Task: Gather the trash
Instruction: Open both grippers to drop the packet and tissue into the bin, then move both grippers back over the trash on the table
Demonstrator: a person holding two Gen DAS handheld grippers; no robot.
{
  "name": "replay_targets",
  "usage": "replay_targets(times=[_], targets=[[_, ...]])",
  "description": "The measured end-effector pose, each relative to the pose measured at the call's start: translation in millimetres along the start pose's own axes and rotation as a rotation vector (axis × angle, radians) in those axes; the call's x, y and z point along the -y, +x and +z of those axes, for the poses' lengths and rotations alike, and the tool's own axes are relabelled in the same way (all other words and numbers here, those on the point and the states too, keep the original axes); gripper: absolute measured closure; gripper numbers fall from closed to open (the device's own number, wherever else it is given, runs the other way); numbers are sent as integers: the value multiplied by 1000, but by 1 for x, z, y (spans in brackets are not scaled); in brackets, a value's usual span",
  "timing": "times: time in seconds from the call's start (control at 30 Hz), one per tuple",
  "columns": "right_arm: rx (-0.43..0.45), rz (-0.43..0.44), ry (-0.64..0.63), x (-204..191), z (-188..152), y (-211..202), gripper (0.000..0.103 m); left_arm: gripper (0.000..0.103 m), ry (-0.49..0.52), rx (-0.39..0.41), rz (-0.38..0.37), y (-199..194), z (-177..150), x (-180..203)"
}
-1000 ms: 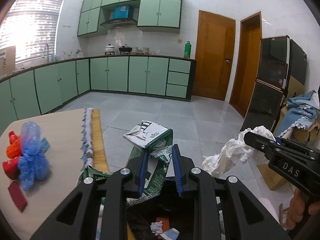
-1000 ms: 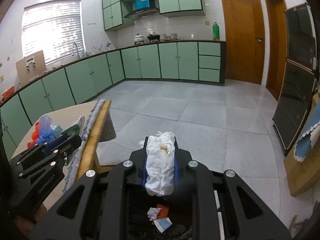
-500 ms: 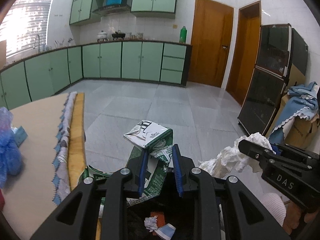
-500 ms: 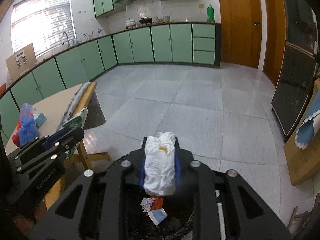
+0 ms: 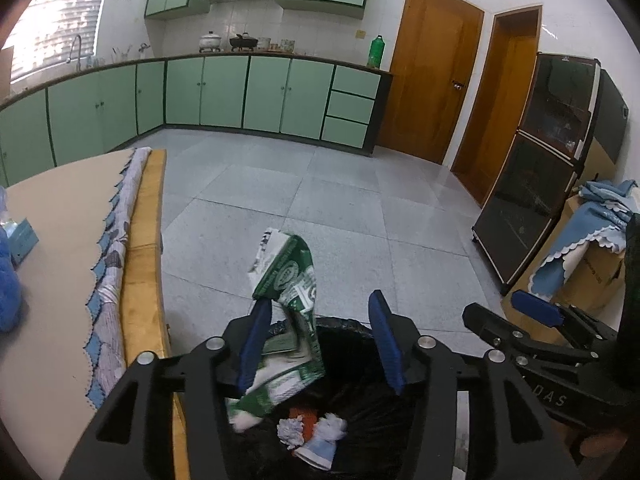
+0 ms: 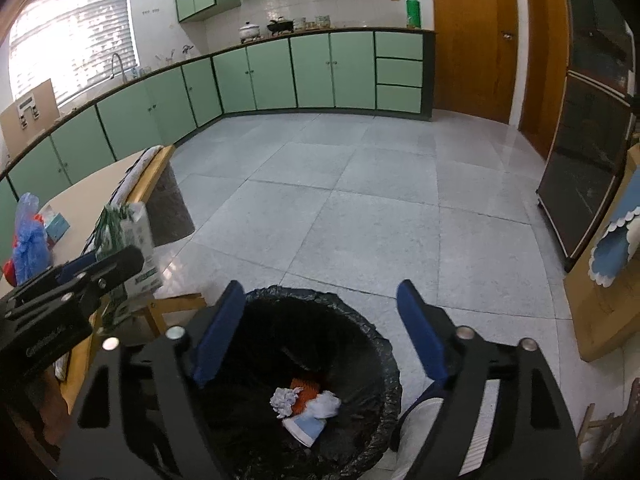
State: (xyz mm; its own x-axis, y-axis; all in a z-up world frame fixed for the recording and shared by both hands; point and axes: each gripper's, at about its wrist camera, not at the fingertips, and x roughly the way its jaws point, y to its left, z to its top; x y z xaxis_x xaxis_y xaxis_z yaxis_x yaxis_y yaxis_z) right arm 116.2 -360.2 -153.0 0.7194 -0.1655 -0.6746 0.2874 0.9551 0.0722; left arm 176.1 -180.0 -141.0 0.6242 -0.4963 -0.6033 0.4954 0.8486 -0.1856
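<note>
A black-lined trash bin [image 6: 372,344] stands on the floor below both grippers, with crumpled white tissue [image 6: 320,404] and other scraps at its bottom. My left gripper [image 5: 320,340] is open above the bin [image 5: 356,328]; a green and white carton [image 5: 292,276] leans against its left finger and tips toward the bin. The carton [image 6: 136,240] also shows in the right wrist view beside the left gripper [image 6: 100,264]. My right gripper [image 6: 320,328] is open and empty over the bin; it also shows in the left wrist view [image 5: 532,312].
A wooden table [image 5: 60,216] with a patterned cloth edge is on the left, holding a blue plastic bag [image 6: 30,236] and a small teal box [image 5: 24,236]. A dark glass cabinet [image 5: 548,176] and a cloth-covered cardboard box [image 5: 592,252] stand on the right. Grey tiled floor lies ahead.
Both grippers have opened over the bin. The white tissue has left the right gripper and lies in the bin. The carton has come loose in the left gripper and tilts down.
</note>
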Motion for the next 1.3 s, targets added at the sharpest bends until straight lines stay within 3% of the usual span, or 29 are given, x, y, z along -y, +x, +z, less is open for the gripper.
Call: replay_targets(times=[0.4,0.97,1.2,1.3], targets=[[33,-6,31,10,8,-4,22,37,60,-52,9,2,-6,9],[66,8,26,-1,15,-15,21,35,47,-22,33,-14,-2,-6],[91,56,4,-26,25,-24,21,35,15,38,107,-48,4,-36],[107,99,-7,-46,30,-27,21,35,-4,76,190,-70,4,-59]])
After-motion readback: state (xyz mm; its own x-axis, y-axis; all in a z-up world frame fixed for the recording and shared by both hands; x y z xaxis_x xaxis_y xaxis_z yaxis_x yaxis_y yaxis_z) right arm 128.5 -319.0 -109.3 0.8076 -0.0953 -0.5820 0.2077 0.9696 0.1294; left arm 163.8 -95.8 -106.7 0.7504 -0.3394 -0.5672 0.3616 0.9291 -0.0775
